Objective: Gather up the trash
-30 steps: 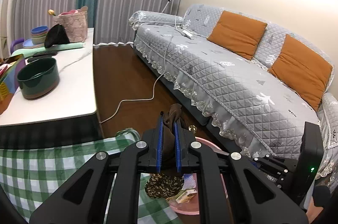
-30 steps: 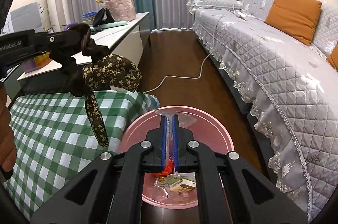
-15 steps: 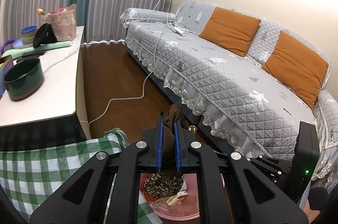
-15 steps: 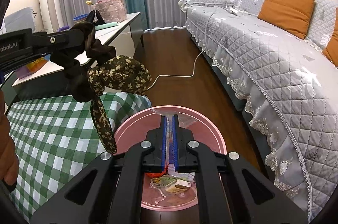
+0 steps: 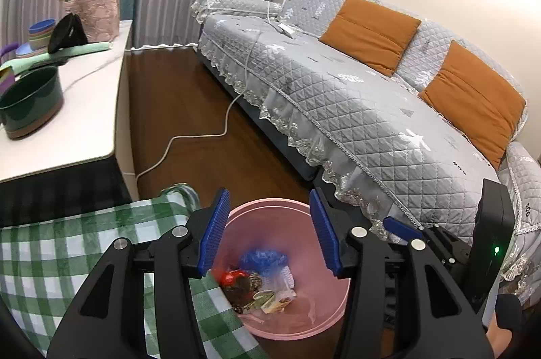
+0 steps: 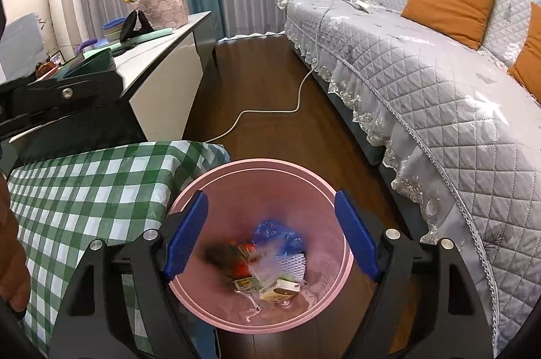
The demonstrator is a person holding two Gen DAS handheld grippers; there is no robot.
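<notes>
Both the left hand-held gripper (image 5: 267, 232) and the right hand-held gripper (image 6: 270, 235) hang wide and empty over the pink bin (image 6: 257, 164). It stands on the floor just right of the checked tabletop (image 6: 84, 189). The trash (image 6: 267, 261) inside looks light, soft and crinkly, likely best pinched by a loose fold.

Pink bin (image 6: 324, 186) between tablecloth (image 6: 84, 189), sofa (image 6: 439, 88)
</notes>
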